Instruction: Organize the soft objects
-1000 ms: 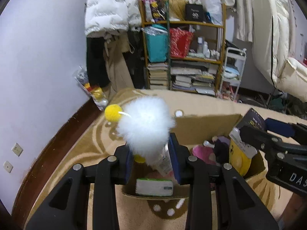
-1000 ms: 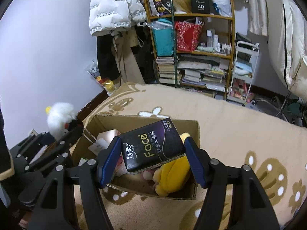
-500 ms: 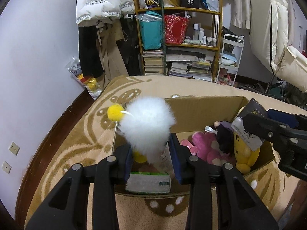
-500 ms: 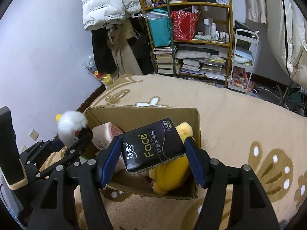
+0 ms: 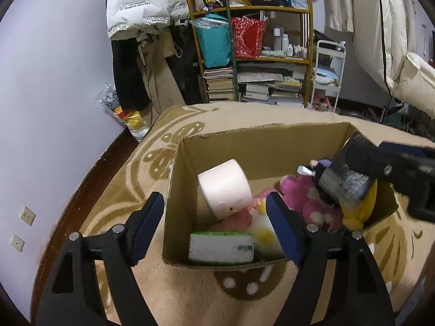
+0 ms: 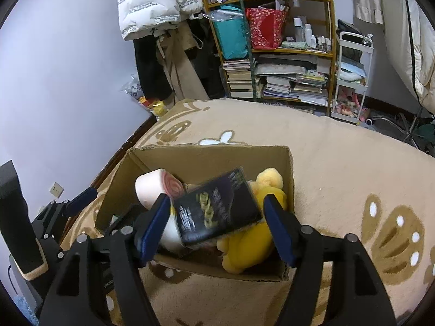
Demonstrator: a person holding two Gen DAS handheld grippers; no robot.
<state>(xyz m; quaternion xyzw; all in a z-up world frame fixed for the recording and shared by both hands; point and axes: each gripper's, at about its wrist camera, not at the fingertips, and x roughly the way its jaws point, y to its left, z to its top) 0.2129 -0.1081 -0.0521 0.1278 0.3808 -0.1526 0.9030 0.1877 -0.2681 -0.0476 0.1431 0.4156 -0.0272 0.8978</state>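
The left gripper (image 5: pixel 214 228) hangs over the near-left corner of the box (image 5: pixel 261 141), its fingers (image 5: pixel 282 231) wide apart with nothing between them; the left finger sits outside the box's left wall, the right one inside over the contents. Just below and between them a green-and-white tissue pack (image 5: pixel 220 246) lies flat against the near wall, long axis running left to right. Beside it, partly behind the right finger, is a white fluffy toy (image 5: pixel 262 231) with a yellow patch. Farther in, a pale pink roll (image 5: pixel 225 187) lies tilted, its flat end facing the near-left.

The right gripper (image 6: pixel 214 224) is spread open over the box's near-right part. The black pack (image 6: pixel 217 209) sits loose between its fingers (image 6: pixel 152 225), touching neither clearly; it is blurred, tilted, long axis running from near-left up to far-right, printed face up. It rests over a yellow plush (image 6: pixel 250 247) that lies along the right wall. A pink plush (image 5: pixel 304 198) fills the middle of the box.

The box stands on a tan rug (image 6: pixel 353 179). Beyond are a shelf (image 6: pixel 274 46) of books and bags and a white jacket (image 5: pixel 141 2) hung on the wall
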